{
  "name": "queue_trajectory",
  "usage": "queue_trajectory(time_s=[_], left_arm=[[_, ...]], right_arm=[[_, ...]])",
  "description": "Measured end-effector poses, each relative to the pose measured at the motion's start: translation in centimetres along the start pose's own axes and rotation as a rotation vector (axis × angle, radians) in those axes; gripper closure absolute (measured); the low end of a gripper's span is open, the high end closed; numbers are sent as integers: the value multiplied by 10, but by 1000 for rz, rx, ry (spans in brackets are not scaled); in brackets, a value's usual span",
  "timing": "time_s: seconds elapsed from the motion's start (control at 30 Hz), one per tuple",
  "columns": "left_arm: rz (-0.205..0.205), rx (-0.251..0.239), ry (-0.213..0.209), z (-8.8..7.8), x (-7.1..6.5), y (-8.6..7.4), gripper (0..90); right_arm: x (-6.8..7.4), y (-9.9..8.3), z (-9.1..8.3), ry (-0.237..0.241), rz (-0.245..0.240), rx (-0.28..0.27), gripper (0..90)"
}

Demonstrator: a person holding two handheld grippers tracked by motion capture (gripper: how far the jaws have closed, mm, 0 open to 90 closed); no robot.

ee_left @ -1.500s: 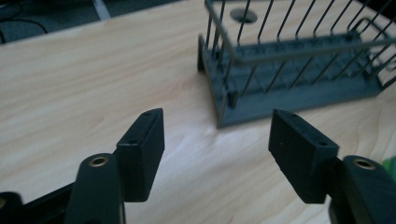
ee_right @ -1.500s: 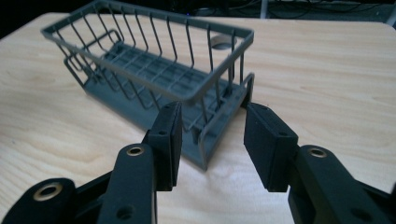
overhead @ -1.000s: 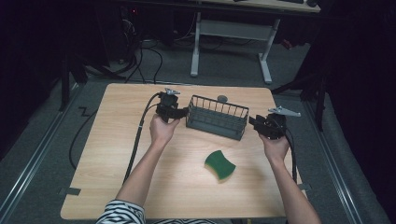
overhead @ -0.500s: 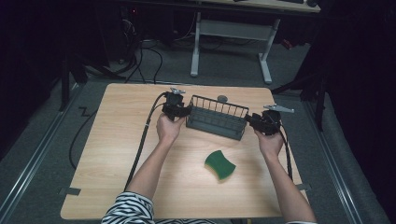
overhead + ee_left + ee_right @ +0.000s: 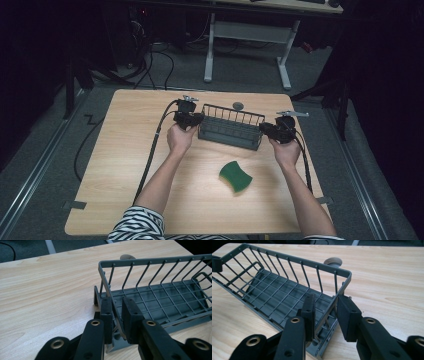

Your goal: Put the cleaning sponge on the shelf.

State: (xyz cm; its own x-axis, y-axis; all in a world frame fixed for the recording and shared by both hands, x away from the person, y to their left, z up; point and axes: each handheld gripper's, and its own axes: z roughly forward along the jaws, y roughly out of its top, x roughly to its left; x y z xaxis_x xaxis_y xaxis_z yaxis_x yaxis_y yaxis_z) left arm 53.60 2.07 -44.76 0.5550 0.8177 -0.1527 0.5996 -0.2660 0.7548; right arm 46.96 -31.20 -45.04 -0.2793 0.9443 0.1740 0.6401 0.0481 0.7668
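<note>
A dark grey wire basket stands on the wooden table, empty. My left gripper is at its left end. In the left gripper view the jaws have just been closing and now pinch the end wall's wire of the basket. My right gripper is at the right end. Its jaws have also just closed further and clasp that end wall of the basket. A green sponge lies on the table in front of the basket, apart from both grippers.
A small grey round disc sits on the table just behind the basket, also seen as the disc and the disc. Black cables trail from the grippers over the table. A desk frame stands beyond the far edge.
Both hands have closed in on the basket's ends; the right hand came left towards it. The left jaws, wider a second ago, now grip the end wire. The sponge has not moved.
</note>
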Motion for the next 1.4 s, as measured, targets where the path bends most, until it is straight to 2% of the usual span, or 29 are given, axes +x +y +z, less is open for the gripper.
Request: queue_trajectory(time_s=[0.1,0.37,0.47,0.6,0.87,1.2,1.23,1.27,1.3,1.33,1.4], left_arm=[[29,16,17,-4,-1,-1,795],[29,4,15,-26,8,-19,793],[46,21,36,-35,11,-24,790],[27,13,31,-49,15,-35,787],[25,9,51,-69,16,-52,785],[17,9,69,-82,19,-62,771],[18,-4,74,-83,19,-63,771],[11,-15,75,-85,20,-63,712],[-1,-27,69,-87,21,-64,590],[-18,-50,55,-91,24,-65,547],[-25,-69,55,-96,27,-68,463]], right_arm=[[3,-1,0,5,-5,4,689],[20,-4,-2,37,-41,24,681],[29,-6,-2,55,-60,25,679],[38,-8,-1,77,-78,34,678],[56,-13,-5,104,-120,51,671],[68,-15,-4,124,-144,62,656],[68,-15,-4,127,-150,68,640],[70,-15,-3,124,-157,76,568],[69,-16,-3,122,-159,64,471],[68,-16,-3,129,-149,58,438],[65,-16,-6,143,-129,43,398]])
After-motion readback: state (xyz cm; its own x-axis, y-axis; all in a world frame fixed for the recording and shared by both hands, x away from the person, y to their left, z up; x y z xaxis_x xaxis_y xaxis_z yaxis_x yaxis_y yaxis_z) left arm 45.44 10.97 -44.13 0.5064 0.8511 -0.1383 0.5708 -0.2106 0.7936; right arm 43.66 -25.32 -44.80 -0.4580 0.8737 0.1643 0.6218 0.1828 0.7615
